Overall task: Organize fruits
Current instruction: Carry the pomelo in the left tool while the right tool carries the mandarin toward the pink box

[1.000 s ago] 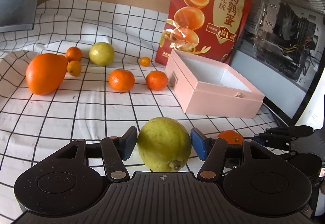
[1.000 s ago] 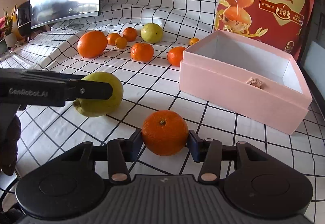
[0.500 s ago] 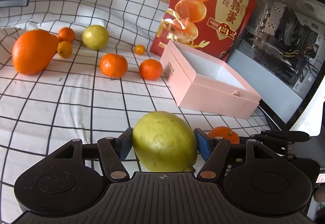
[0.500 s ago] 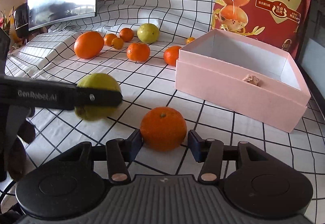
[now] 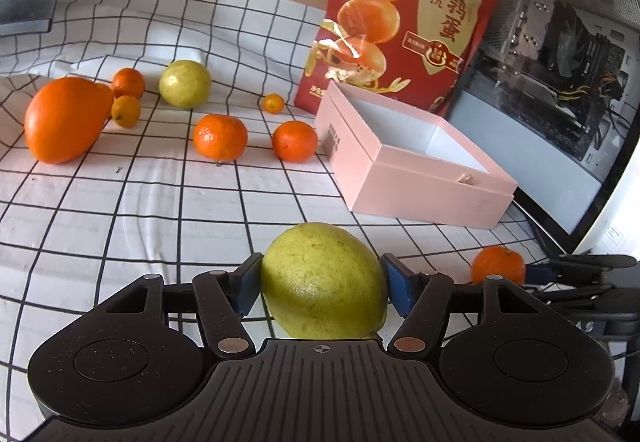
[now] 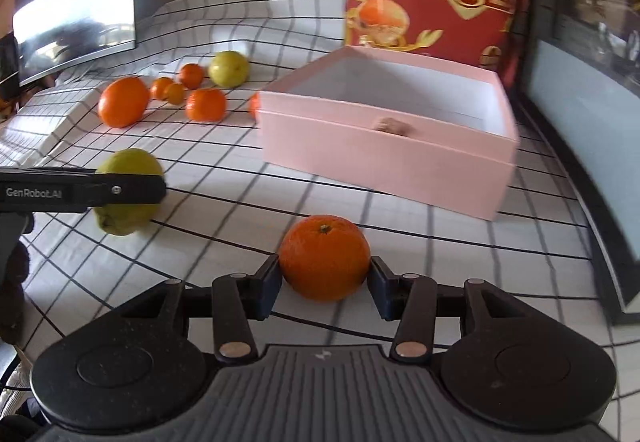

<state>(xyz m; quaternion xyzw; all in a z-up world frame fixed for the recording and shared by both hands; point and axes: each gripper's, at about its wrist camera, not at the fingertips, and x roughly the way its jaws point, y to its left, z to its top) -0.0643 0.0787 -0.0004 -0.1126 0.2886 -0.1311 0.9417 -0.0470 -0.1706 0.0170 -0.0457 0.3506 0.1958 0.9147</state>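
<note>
My left gripper (image 5: 322, 284) is shut on a large yellow-green lemon (image 5: 324, 280) and holds it above the checked cloth. The lemon also shows in the right wrist view (image 6: 126, 191), held by the left gripper's fingers (image 6: 120, 189). My right gripper (image 6: 322, 280) is shut on an orange mandarin (image 6: 324, 256); it also shows in the left wrist view (image 5: 498, 264) at the right. An open pink box (image 5: 416, 157) stands ahead, white inside and empty of fruit; it also shows in the right wrist view (image 6: 392, 129).
Several loose fruits lie on the cloth at the back left: a big orange (image 5: 64, 119), a second green lemon (image 5: 185, 83), mandarins (image 5: 220, 137) (image 5: 295, 141) and small kumquats (image 5: 273, 103). A red snack bag (image 5: 404, 21) stands behind the box. A computer case (image 5: 560, 89) stands at the right.
Both grippers have lifted their fruit off the cloth. The right gripper has swung toward the pink box, which now looks nearer and blurred.
</note>
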